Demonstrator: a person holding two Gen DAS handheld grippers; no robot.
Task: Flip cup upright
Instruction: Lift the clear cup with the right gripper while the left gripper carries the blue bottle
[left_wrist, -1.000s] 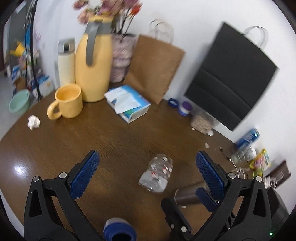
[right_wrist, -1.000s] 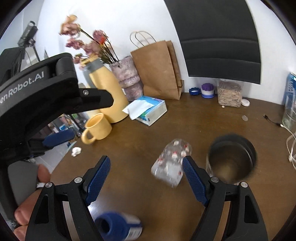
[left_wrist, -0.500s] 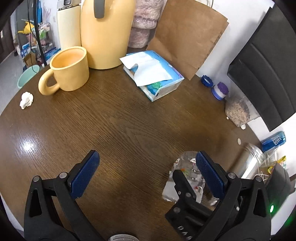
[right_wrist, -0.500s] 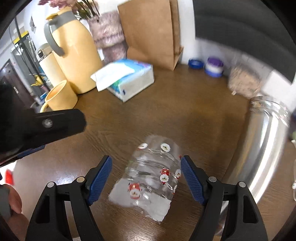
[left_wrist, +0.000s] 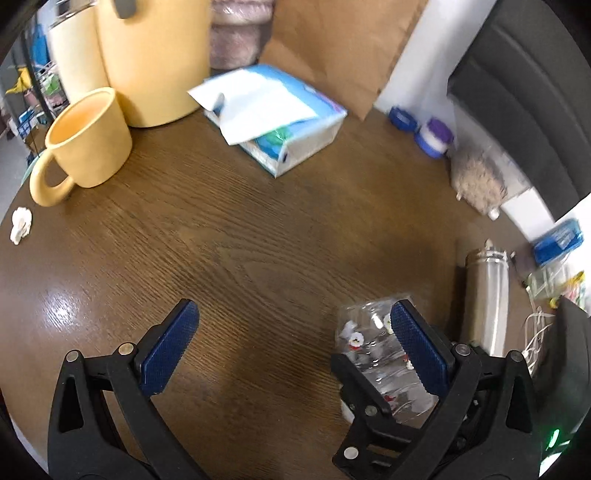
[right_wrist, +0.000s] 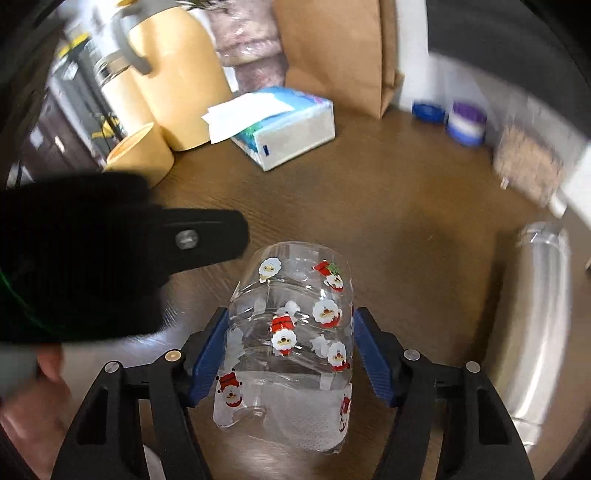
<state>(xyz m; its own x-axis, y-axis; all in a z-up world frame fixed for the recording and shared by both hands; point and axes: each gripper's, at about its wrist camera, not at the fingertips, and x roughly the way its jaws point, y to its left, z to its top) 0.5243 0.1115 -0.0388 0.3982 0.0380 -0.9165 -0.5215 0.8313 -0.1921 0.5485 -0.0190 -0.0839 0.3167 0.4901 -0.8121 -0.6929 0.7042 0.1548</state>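
Cup of clear plastic, printed with small Santa figures, lies on its side on the brown wooden bench, its closed base pointing far and its open mouth toward the camera. The right claw straddles it: one blue pad sits against the cup's left wall and the other against its right wall, about midway along the body, so the claw appears closed on the cup. In the left wrist view the same cup shows at the near right, partly behind the right-hand finger of the left claw. The left claw stands wide open over bare wood, holding nothing, with the cup outside its gap, just to the right. From the right wrist view the black body of the left claw fills the left side, close beside the cup.

Right of the cup a steel flask stands upright. On the far side of the bench a tissue box lies near the middle, with a yellow mug to its left and a tall yellow jug behind the mug. A brown paper bag leans against the wall.
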